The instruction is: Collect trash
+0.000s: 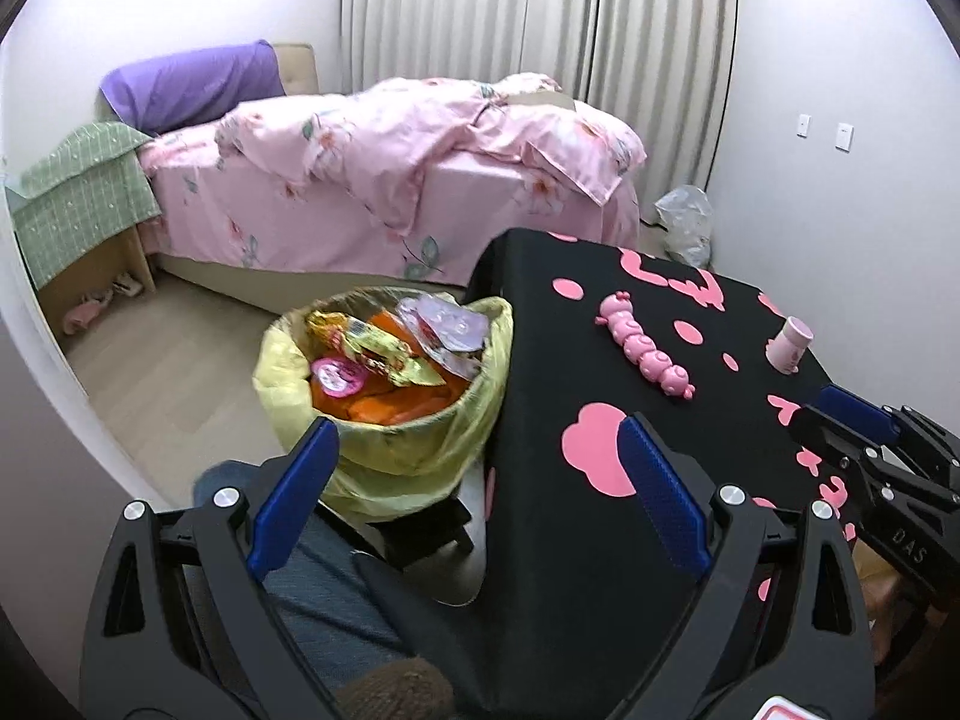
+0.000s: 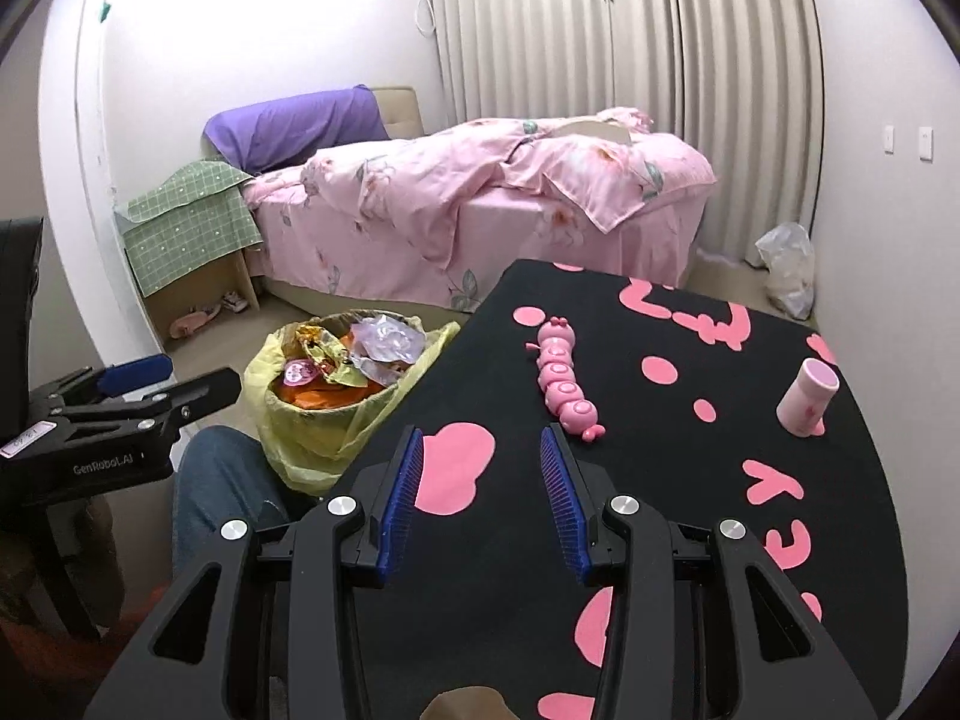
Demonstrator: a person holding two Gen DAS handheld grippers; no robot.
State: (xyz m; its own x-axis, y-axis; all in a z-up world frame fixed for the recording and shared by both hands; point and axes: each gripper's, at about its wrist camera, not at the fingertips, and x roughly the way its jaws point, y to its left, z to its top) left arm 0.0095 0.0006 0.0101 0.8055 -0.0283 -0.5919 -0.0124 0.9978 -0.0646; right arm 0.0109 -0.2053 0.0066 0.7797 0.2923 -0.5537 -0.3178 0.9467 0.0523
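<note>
Yellow-lined round trash bin [image 1: 384,396], mouth upward, brims with wrappers beside the black pink-patterned counter [image 2: 660,480]; both grippers' blue fingers [image 1: 660,492] gape empty.

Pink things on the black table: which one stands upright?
The small pink cup near the right edge stands upright; the caterpillar toy lies flat.

Bin [image 1: 384,450] base hidden behind left gripper [image 1: 477,450] finger and dark stand. Wrappers [image 1: 384,354] on top blurred, print unreadable; what lies beneath orange pieces unseen. Table [image 2: 690,480] near edge cut off by frame bottom, legs hidden under cloth. Right gripper [image 1: 840,426] clipped at frame edge in left view. Clutter under bedside stand [image 2: 204,315] too small to name. Person's leg [image 2: 222,492] only partly visible.
</note>
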